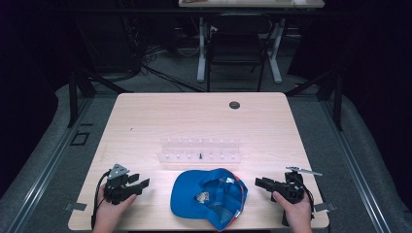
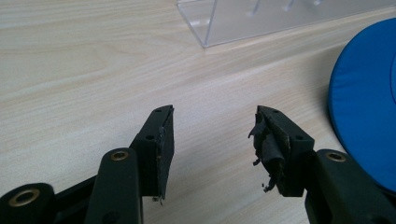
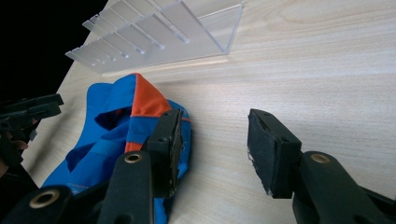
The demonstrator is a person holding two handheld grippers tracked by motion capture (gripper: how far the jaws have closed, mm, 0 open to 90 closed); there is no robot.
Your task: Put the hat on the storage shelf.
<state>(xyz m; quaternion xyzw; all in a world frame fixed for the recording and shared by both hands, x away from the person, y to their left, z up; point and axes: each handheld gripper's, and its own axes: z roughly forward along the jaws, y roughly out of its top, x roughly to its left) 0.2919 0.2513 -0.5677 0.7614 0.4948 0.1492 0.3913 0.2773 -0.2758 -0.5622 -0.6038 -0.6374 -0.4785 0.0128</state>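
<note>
My two grippers, left gripper (image 1: 138,186) and right gripper (image 1: 261,183), gape empty over a pale wooden table (image 1: 145,121) (dark room behind), flanking a blue cap (image 1: 194,191) at lower centre.

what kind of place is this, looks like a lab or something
Probably a lab or recording studio rather than a home: a bare wooden table ringed by dark curtains, cables on the floor, and a person holding tongs beside a blue cap and clear rack.
</note>
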